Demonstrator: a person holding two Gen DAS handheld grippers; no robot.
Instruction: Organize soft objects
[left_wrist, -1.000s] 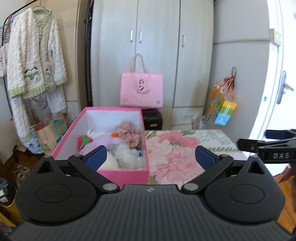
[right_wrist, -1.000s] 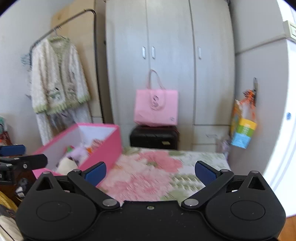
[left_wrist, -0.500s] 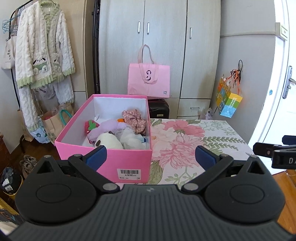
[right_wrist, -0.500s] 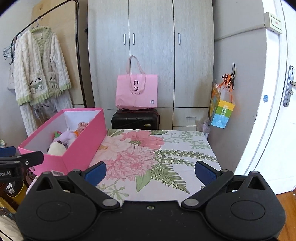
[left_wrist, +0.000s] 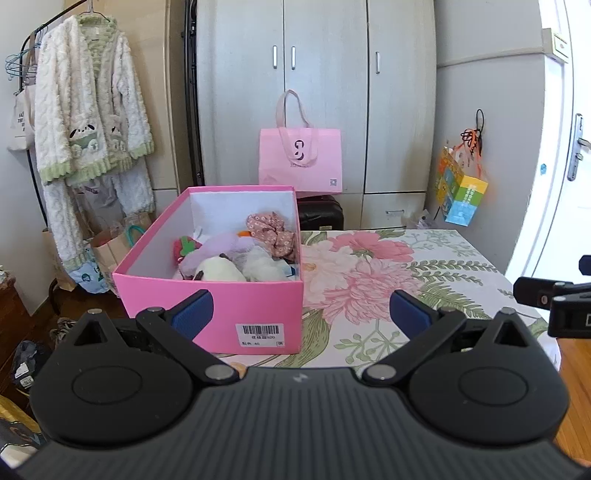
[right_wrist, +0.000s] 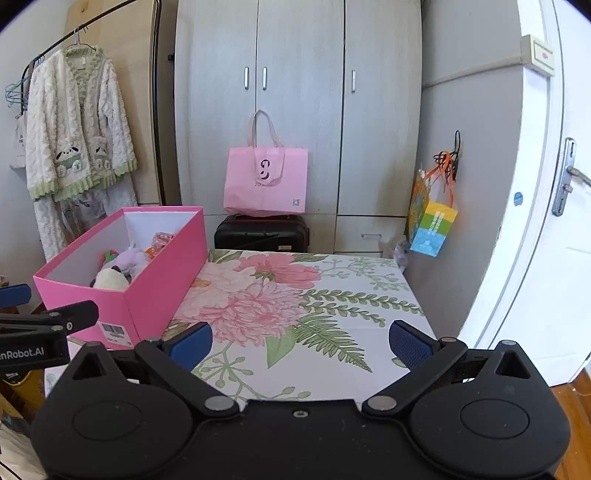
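Observation:
A pink box (left_wrist: 236, 317) stands on the left part of the floral-cloth table (left_wrist: 369, 280). It holds several soft things: a cream plush (left_wrist: 218, 269), a lilac plush (left_wrist: 225, 243), a floral scrunchie (left_wrist: 273, 230) and a red strawberry toy (left_wrist: 184, 245). The box also shows in the right wrist view (right_wrist: 155, 291). My left gripper (left_wrist: 301, 314) is open and empty, just short of the box's near wall. My right gripper (right_wrist: 299, 343) is open and empty above the table's near part.
A grey wardrobe (right_wrist: 295, 92) stands behind the table, with a pink tote bag (right_wrist: 266, 181) on a black suitcase (right_wrist: 260, 234). A colourful bag (right_wrist: 432, 225) hangs at right beside a white door (right_wrist: 546, 221). A fluffy robe (left_wrist: 88, 122) hangs at left.
Both grippers have pulled back from the table, so the box and cloth look farther and lower. Both stay open and empty.

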